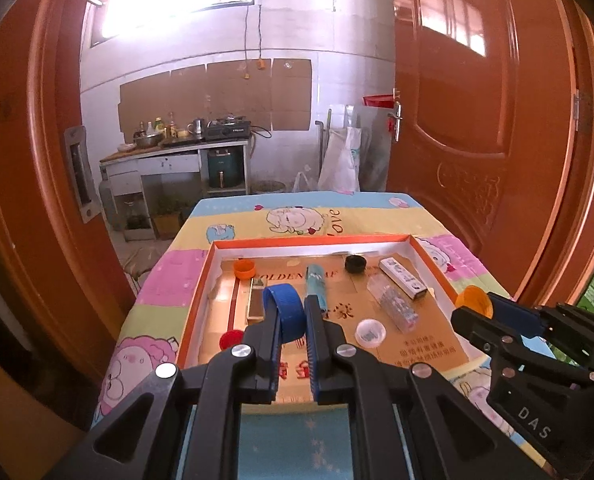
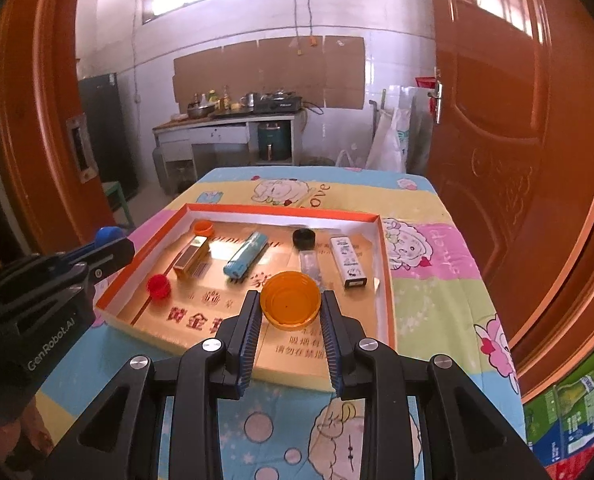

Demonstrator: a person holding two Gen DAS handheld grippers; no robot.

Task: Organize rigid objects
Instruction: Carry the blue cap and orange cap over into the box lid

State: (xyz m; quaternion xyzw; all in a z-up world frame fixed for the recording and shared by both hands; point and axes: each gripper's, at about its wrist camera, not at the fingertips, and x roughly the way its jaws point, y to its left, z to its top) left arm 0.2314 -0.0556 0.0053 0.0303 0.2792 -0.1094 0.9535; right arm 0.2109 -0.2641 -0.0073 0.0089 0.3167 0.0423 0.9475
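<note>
The left gripper (image 1: pixel 291 312) is clamped on a blue cap (image 1: pixel 283 308), pinched on edge between its fingertips with only the rim wall under the pads. The right gripper (image 2: pixel 291 308) is closed across a wide orange cap (image 2: pixel 291 300), open side up, held by two opposite points of its rim. Both caps hang above the near part of the orange-edged tray (image 2: pixel 387 276) on the worktop (image 2: pixel 437 304).

Risk 1: slip. Each cap is held on a thin, round, hard rim. A tilt or jolt of either hand could, in my judgement, let the cap rotate out of the pads and fall.

Risk 2: scatter. Directly ahead of and below the left gripper lie a clear cap (image 1: pixel 371 333), a red cap (image 1: pixel 231 339), a gold box (image 1: pixel 256 300) and a teal tube (image 1: pixel 315 286); a dropped cap would likely roll among them or strike them.

Risk 3: collision. The right gripper sits close on the right of the left one, just outside the tray's right wall. Converging on one spot could knock the two bodies together.

Farther ahead, a small orange cap (image 1: pixel 244 269), a black cap (image 1: pixel 355 264), a clear packet (image 1: pixel 393 304) and a white box (image 1: pixel 401 278) occupy the far part of the tray, leaving limited free floor for placement.
</note>
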